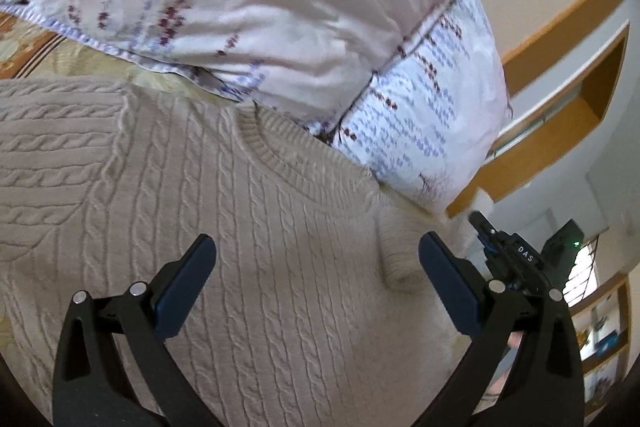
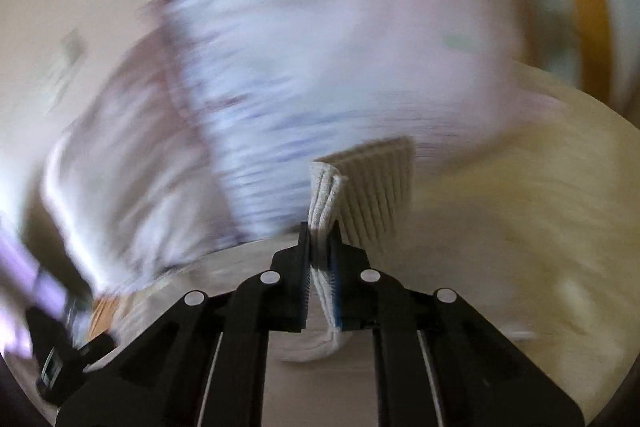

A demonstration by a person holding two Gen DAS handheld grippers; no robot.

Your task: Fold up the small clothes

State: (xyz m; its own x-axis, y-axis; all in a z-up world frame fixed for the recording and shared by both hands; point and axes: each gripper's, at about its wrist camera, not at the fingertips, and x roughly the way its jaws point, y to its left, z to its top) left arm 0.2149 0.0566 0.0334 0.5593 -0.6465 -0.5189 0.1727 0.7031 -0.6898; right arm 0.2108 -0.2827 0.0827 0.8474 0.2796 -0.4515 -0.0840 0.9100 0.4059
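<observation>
A beige cable-knit sweater (image 1: pixel 248 235) lies spread on the bed, its round neckline (image 1: pixel 288 155) toward the pillows. My left gripper (image 1: pixel 316 251) is open and empty just above the sweater's chest, one finger on either side. My right gripper (image 2: pixel 320 239) is shut on a ribbed cuff or hem of the sweater (image 2: pixel 360 183), which stands up between the fingers. The right gripper also shows in the left wrist view (image 1: pixel 504 251) at the right edge, beside a rolled sleeve (image 1: pixel 400 251). The right wrist view is strongly motion-blurred.
Two patterned pillows (image 1: pixel 280 11) lie stacked just beyond the sweater's neckline, also seen blurred in the right wrist view (image 2: pixel 304 75). A flowered bedsheet (image 1: pixel 36 51) shows at the left. A wooden headboard ledge (image 1: pixel 560 99) and shelves (image 1: pixel 600 331) are at the right.
</observation>
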